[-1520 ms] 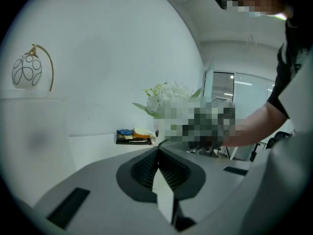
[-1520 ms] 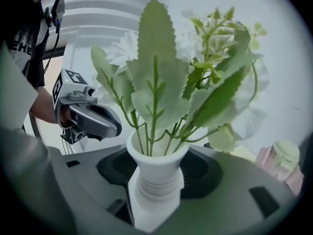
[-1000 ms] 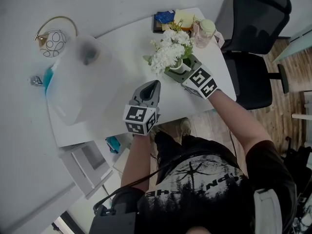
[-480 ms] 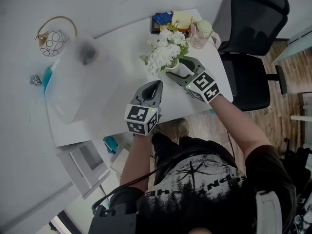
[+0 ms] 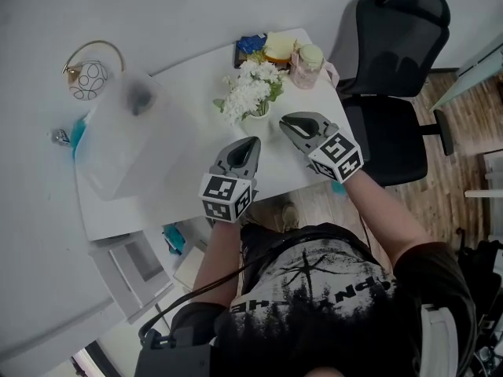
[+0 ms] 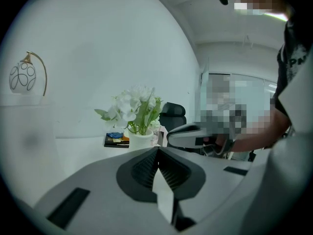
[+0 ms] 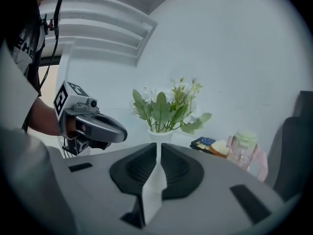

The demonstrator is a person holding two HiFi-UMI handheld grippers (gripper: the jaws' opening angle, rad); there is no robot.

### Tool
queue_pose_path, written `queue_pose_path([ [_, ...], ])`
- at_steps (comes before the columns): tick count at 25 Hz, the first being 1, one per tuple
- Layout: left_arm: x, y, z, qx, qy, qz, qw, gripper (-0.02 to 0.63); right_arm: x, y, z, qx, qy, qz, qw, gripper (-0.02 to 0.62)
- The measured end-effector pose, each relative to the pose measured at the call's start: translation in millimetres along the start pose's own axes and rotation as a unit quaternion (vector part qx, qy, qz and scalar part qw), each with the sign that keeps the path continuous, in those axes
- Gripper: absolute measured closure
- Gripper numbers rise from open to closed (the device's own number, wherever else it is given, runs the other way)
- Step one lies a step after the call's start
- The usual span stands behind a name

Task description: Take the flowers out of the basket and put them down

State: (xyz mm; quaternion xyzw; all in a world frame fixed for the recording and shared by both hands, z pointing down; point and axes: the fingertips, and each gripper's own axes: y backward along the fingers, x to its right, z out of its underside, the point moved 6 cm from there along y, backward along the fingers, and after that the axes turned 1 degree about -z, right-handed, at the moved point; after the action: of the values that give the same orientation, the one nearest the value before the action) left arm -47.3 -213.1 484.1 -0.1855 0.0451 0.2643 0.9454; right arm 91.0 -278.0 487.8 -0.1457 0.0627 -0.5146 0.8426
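Flowers (image 5: 250,93) in their white pot (image 5: 257,121) stand on the table (image 5: 196,151) near its far edge, apparently already set down. My right gripper (image 5: 286,122) has just been closing on nothing, and the left gripper (image 5: 251,143) is also closed and empty. Next, I judge, both should draw clear without brushing the blooms.

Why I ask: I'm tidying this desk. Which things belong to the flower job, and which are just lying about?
Job: flowers in white pot; translucent bin; left gripper, shut, empty; right gripper, jaws just been closing, nothing between them.
Lying about: pink bottle; book pile; office chair; round ornament.
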Motion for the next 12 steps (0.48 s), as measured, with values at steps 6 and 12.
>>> queue_pose_path([
  [6,10,-5,-8,0.005,-0.011,0.000,0.9999,0.595,-1,30,-7,0.016,-0.017,0.000,1.000,0.577],
  [12,17,-10,-16,0.010,-0.023,0.004,0.9997,0.595,-1,55,-7,0.036,-0.037,0.001,0.999,0.577],
])
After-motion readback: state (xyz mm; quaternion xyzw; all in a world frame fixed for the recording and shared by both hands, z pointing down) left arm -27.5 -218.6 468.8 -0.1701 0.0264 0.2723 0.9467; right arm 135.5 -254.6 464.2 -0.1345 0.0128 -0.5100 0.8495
